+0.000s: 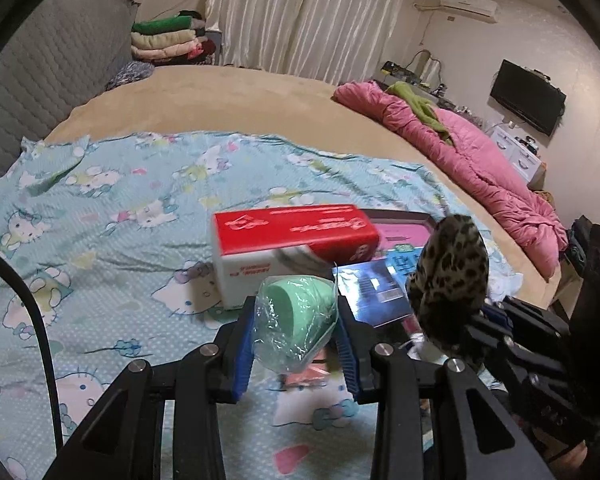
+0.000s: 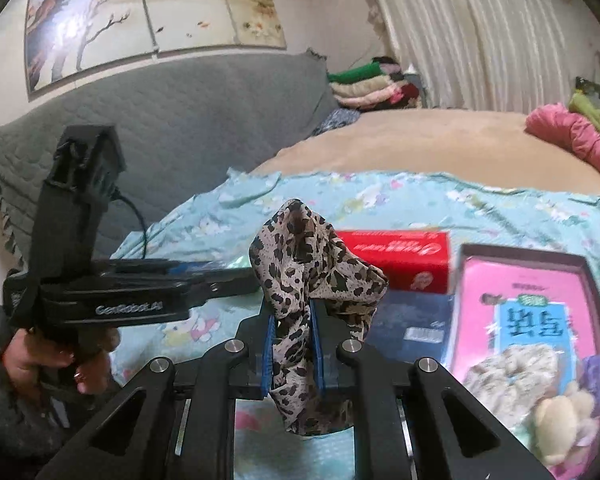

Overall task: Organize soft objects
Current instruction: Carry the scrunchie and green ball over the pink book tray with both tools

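Above patterned sheet (image 1: 100, 200), two tongs grip one sponge (image 1: 296, 320), one scarf (image 2: 300, 280).

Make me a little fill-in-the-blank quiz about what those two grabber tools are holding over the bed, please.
1. The left gripper is shut on a ____ sponge wrapped in clear plastic.
2. The right gripper is shut on a scarf with a ____ print.
3. The tissue box lying on the blue sheet has a ____ top.

Missing words: green; leopard; red
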